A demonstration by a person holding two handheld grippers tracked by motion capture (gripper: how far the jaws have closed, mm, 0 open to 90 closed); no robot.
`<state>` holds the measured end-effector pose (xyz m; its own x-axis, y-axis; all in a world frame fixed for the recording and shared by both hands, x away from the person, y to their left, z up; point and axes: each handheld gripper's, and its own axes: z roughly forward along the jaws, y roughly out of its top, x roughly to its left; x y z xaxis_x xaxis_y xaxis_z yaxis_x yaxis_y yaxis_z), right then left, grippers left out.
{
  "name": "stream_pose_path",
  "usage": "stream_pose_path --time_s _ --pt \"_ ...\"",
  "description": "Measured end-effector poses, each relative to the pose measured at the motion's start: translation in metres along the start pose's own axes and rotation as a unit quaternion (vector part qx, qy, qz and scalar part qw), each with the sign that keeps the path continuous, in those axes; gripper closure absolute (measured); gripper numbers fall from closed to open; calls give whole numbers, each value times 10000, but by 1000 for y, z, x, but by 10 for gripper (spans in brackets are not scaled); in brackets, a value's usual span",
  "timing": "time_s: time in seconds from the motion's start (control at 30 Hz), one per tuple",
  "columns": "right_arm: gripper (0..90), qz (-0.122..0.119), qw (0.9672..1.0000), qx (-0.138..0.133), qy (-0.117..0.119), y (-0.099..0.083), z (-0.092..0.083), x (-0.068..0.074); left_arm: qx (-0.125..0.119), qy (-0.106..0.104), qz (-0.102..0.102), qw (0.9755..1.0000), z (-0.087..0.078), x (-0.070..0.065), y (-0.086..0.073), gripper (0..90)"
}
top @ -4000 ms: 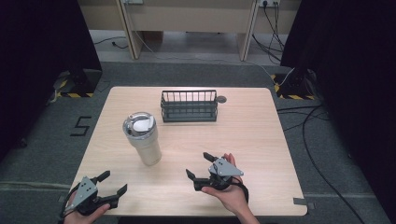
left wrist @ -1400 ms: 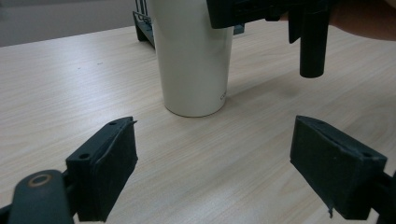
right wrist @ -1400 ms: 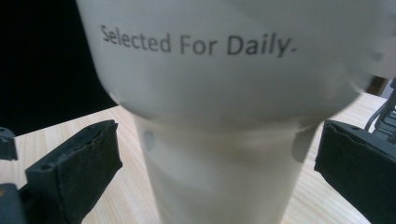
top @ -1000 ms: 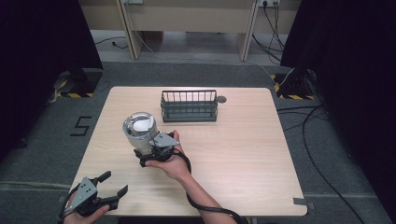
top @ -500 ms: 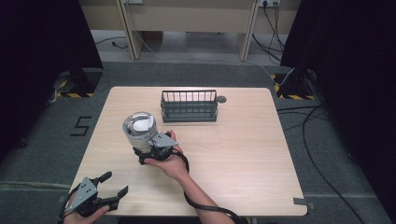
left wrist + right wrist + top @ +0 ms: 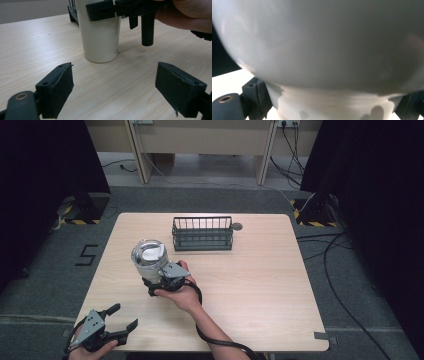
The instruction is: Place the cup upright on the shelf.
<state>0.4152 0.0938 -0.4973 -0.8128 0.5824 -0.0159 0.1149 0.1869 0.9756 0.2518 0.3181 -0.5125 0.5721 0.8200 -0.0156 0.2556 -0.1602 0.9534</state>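
Gripping: cup [image 6: 149, 260] is clamped low on its body by right gripper [image 6: 156, 282], whose jaws have just been closing on it | cup: upright on table [image 6: 260, 270], left of centre, in front of rack [image 6: 202, 234] | left gripper [image 6: 117, 324]: held wide open at front-left corner, nothing between its pads.

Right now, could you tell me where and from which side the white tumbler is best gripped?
Grip the white tumbler around its straight wall below the lid, level from the person's side. It stands upright, and the right tongs have just closed there.
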Motion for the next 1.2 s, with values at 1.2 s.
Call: stream_pose_path --time_s 1.2 --pt "103 76 9992 -335 -214 34 -16 -6 -69 101 -93 9999 -4 4 0 143"
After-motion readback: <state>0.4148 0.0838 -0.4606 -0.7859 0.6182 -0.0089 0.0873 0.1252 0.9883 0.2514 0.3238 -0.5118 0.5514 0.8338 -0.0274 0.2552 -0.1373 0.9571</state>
